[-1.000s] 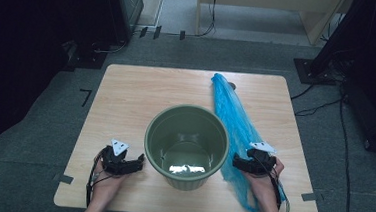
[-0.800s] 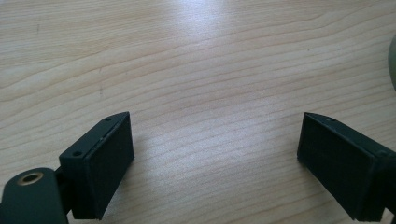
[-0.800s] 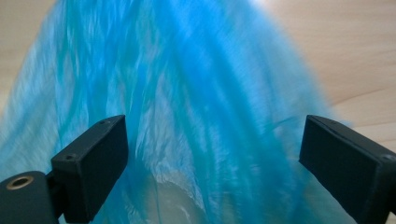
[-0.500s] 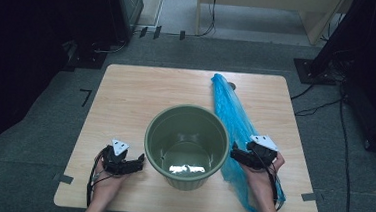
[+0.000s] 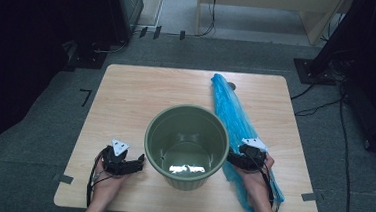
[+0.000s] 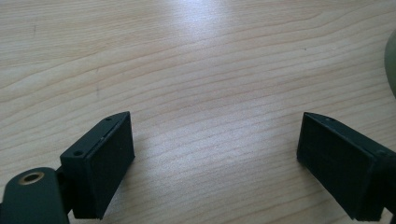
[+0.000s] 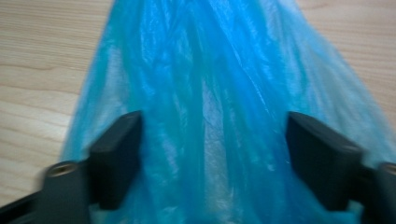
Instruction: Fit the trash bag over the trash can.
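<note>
While the left tongs (image 6: 215, 158) are kept apart, the right tongs (image 7: 212, 158) have been closing around the blue bag (image 7: 210, 93), its 6 o'clock end cut off.

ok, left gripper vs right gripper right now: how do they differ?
The left gripper stands wide open over bare table, nothing between its jaws. The right gripper straddles the blue plastic bag; its jaws have just been closing, pads not yet pressing it. In the high view the left sits left of the green bin, the right on its right. Both point toward the bin.
</note>
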